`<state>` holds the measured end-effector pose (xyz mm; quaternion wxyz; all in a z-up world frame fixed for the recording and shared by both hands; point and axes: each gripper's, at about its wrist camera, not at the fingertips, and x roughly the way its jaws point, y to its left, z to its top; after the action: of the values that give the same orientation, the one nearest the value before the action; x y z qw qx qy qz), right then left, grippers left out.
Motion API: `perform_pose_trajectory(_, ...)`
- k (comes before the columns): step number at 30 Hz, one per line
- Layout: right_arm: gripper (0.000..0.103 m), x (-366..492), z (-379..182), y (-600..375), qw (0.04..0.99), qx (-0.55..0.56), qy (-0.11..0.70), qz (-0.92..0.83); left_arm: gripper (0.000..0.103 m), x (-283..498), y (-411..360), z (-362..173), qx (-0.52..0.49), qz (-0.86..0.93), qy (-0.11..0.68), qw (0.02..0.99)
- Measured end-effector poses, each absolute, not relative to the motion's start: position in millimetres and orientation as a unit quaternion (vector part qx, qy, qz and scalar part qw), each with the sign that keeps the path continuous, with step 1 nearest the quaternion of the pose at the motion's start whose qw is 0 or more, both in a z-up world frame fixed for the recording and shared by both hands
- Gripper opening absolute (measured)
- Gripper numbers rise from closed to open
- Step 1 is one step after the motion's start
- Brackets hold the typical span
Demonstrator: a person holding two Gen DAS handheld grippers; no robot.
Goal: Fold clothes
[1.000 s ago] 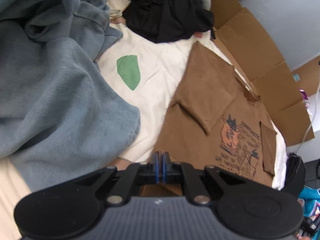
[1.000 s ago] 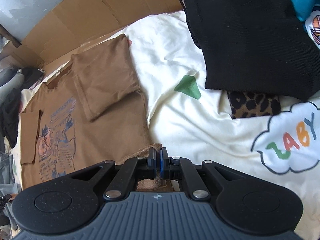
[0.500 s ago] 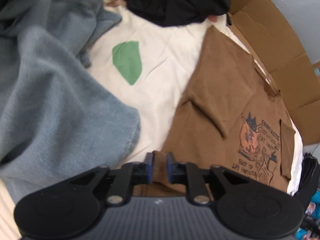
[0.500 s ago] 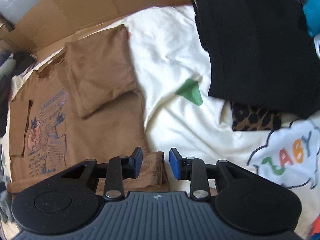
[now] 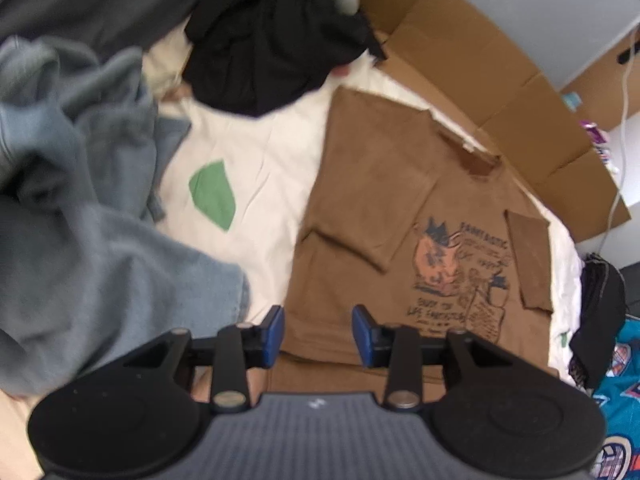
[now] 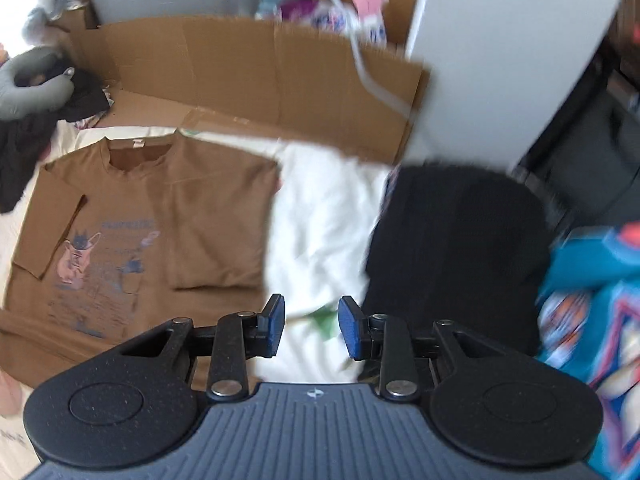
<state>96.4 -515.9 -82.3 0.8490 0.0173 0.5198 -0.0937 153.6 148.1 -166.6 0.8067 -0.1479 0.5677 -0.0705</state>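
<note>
Brown T-shirt (image 5: pixel 384 240) (image 6: pixel 132 220): one item, laid flat and face up on a cream bedsheet (image 5: pixel 272 184) (image 6: pixel 320 216). Chest print in blue and salmon, lettering blurred. Both sleeves folded inward over the body; one side panel doubled over toward the middle. Bottom hem turned up in a narrow fold, seen in the left wrist view just beyond the fingers. Neckline lies toward the cardboard.

Left gripper (image 5: pixel 318 334): jaws have just been opening and stand apart with blue pads; nothing pinched, the shirt's hem fold showing in the gap below them.

Right gripper (image 6: pixel 312 328): jaws have just been opening, spread, nothing between them; only bedsheet and a green patch visible through the gap. The shirt lies off to their left in this view.

Bedsheet: cream, with a green shape (image 5: pixel 212 194) printed beside the shirt.

Grey-blue garment (image 5: pixel 88 216): heaped, left of the shirt in the left wrist view, apart from it.

Black garment (image 5: pixel 272 44): crumpled, beyond the green shape.

Black knit item (image 6: pixel 456 256): flat, across the sheet from the shirt in the right wrist view.

Teal patterned fabric (image 6: pixel 592 296): beside the black knit.

Flattened cardboard (image 5: pixel 472 64) (image 6: pixel 256 76): along the far edge of the bed, against a pale wall.
</note>
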Motion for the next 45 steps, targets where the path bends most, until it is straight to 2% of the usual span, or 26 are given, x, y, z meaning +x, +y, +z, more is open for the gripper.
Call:
perform_pose_trajectory(4, 0.037, 97, -50, -529, 0.858, -0.021, 0.506, -0.088, 0.044, 151, 147, -138, -0.137, -0.079, 0.556, 0.816)
perform_pose_trajectory(8, 0.036, 92, -41, -534, 0.857, -0.047, 0.509, -0.071, 0.044, 148, 145, -125, -0.122, -0.083, 0.556, 0.818)
perform_pose_trajectory(21, 0.037, 51, -39, -505, 0.861, -0.034, 0.508, 0.013, 0.045, 140, 154, -126, -0.086, -0.076, 0.568, 0.815)
perform_pose_trajectory(32, 0.037, 17, -142, -486, 0.868, -0.014, 0.493, 0.060, 0.045, 139, 137, -133, -0.030, -0.075, 0.559, 0.825)
perform_pose_trajectory(40, 0.037, 4, -212, -488, 0.866, 0.008, 0.497, 0.052, 0.045, 147, 131, -184, 0.002, -0.064, 0.564, 0.823)
perform_pose_trajectory(45, 0.037, -2, -237, -490, 0.872, 0.001, 0.486, 0.061, 0.045, 144, 132, -217, 0.023, -0.066, 0.567, 0.821)
